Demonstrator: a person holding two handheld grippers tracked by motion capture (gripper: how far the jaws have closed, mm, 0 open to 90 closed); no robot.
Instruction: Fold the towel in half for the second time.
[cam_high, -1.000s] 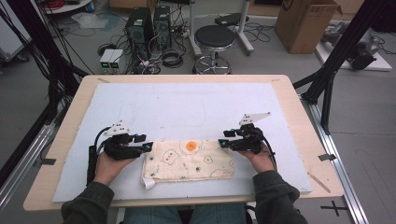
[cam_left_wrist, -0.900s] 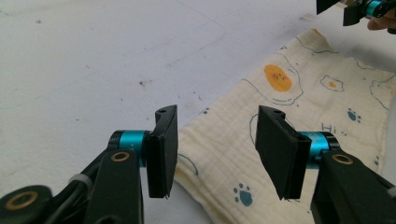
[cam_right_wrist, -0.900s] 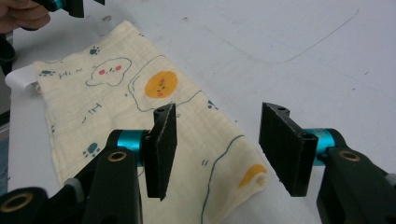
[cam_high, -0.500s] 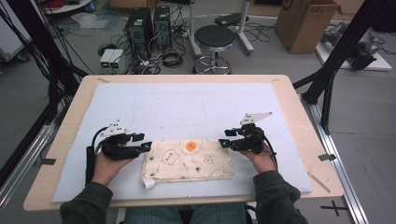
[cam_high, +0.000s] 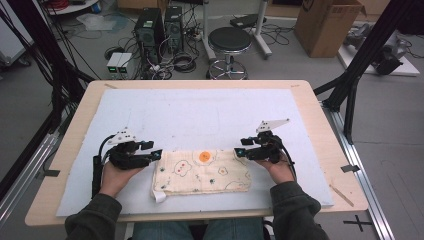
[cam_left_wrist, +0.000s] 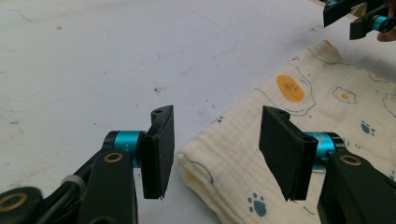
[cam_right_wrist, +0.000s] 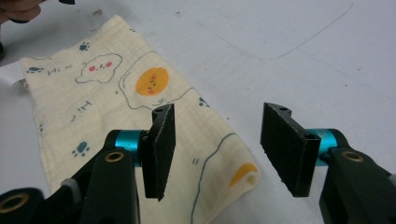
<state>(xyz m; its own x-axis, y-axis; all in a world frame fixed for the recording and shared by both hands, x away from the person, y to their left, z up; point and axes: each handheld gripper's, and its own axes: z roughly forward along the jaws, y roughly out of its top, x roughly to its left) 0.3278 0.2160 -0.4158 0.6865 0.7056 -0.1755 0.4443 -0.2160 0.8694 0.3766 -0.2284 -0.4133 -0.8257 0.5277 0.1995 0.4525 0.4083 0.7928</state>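
Observation:
A folded cream cloth printed with eggs and paw marks lies flat near the front of the mat. My left gripper rests at its left end, open. Its jaws have just been opening, and the cloth's folded corner lies on the mat between them, untouched by the pads. My right gripper sits at the cloth's right end, also open. In the right gripper view the cloth's corner lies between and under my right gripper, and neither pad presses on it. The left gripper view catches the right gripper at the far end.
A white mat covers most of the wooden table. A small white tag sticks out at the cloth's front left corner. Beyond the table stand a black stool, computer towers and a cardboard box.

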